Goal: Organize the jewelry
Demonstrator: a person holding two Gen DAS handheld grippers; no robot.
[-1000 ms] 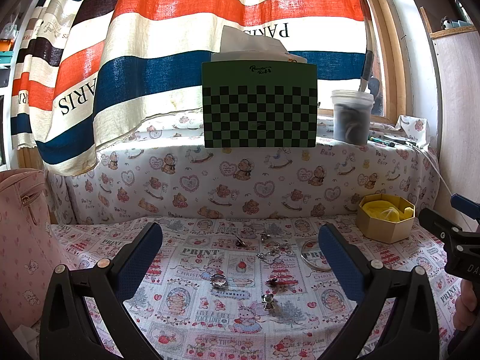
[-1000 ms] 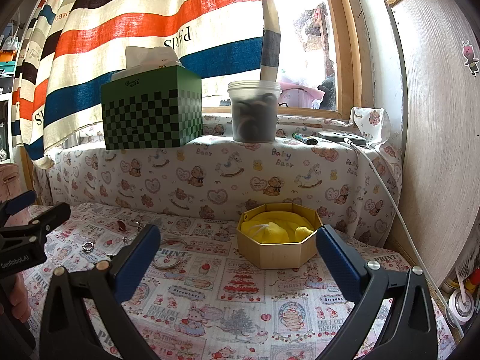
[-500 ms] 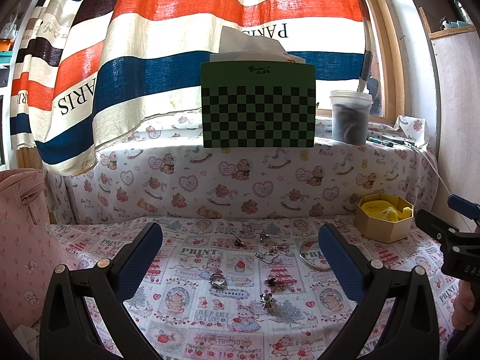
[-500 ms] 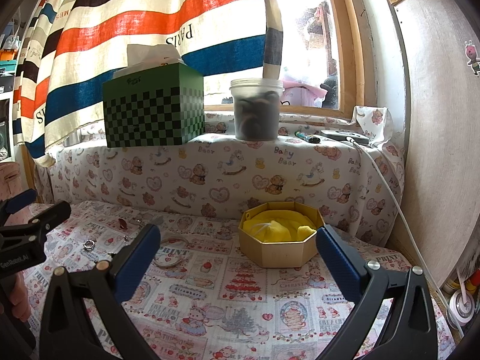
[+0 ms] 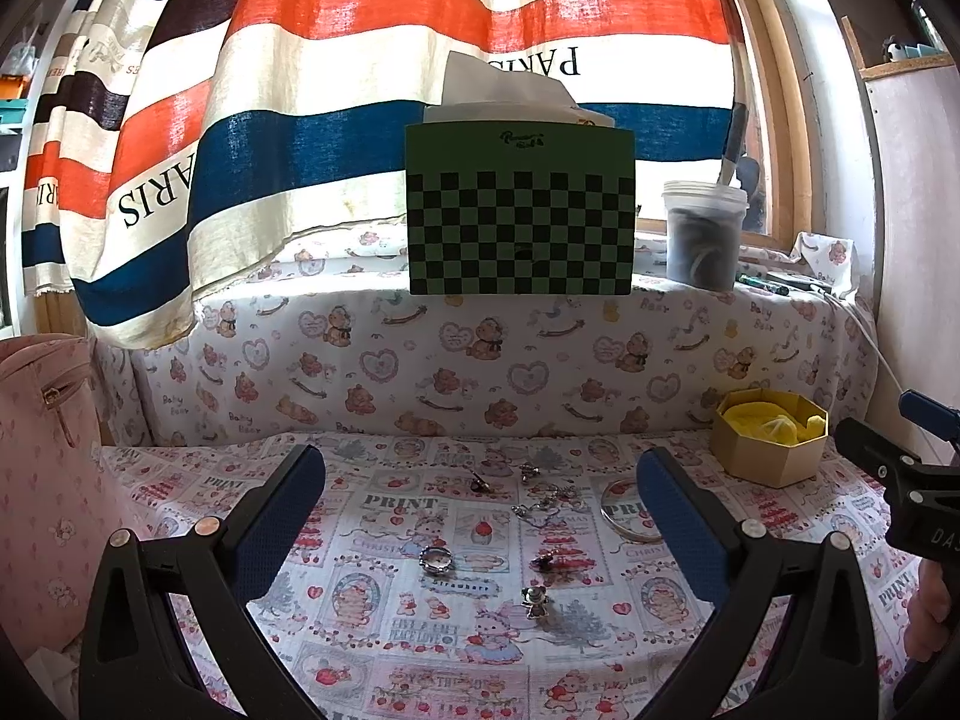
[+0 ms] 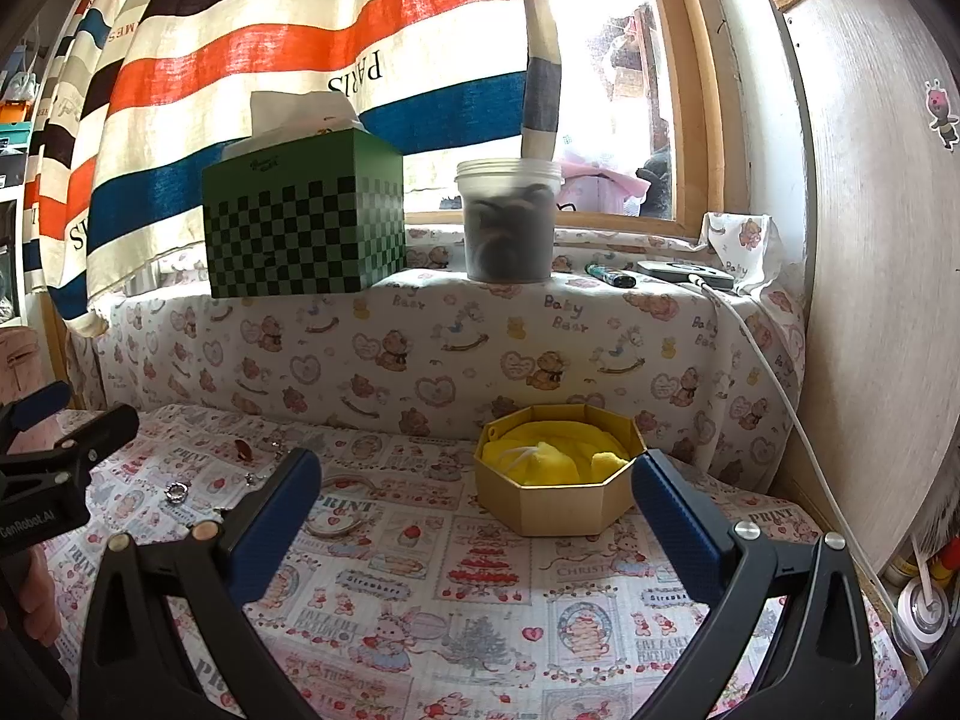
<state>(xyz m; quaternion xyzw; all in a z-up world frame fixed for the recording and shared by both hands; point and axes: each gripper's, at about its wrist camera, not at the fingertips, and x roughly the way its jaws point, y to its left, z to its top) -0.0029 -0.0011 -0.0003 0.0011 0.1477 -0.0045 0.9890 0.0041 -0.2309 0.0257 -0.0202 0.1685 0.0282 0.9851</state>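
The jewelry lies loose on the printed cloth of the bench (image 5: 384, 648), gathered toward the middle: a ring (image 5: 436, 559), a small charm (image 5: 534, 599), a dark stud (image 5: 545, 561), a tangle of chain (image 5: 543, 504) and a bangle (image 5: 624, 516) nearer the right side. The gold box (image 6: 555, 474) with its yellow lining sits open toward the bench's back right corner, probably as the place the pieces are meant to go.

The left tool (image 5: 480, 516) hangs above the scattered pieces, its jaws wide apart, holding and touching nothing, likely lined up to pick one. The right tool (image 6: 477, 513) faces the box, also spread wide and empty, just short of its front wall.
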